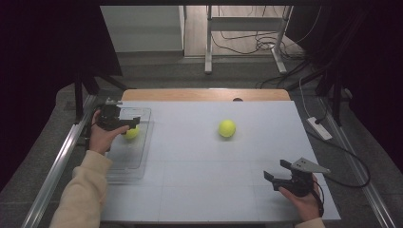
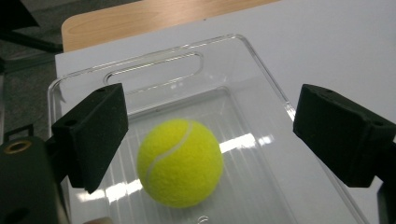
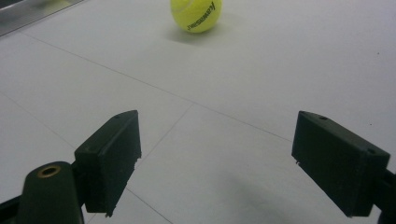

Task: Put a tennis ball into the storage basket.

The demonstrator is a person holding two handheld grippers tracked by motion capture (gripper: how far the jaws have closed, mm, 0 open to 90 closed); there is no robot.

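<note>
We judge the tennis ball (image 2: 180,162) in the clear plastic tray (image 2: 261,74) to be light, springy and a little fuzzy, so the felt should grip well against the pads; being round, it will roll off if pinched off-centre. We would take hold across its widest middle, one pad on each side, and squeeze only until the felt gives slightly. It is bright yellow-green with a curved white seam running over its face.

Taking the tray as our landmark: this ball rests on the tray's floor, toward the end with the handle slot. The left gripper (image 2: 208,135) hovers over it with its jaws spread apart, the ball between them but clear of both pads. A second tennis ball (image 1: 227,128) lies on the white bench (image 1: 199,185) well to the right of the tray. The right gripper (image 1: 284,172) sits far from the tray, at the bench's near right, jaws wide and holding nothing.
</note>
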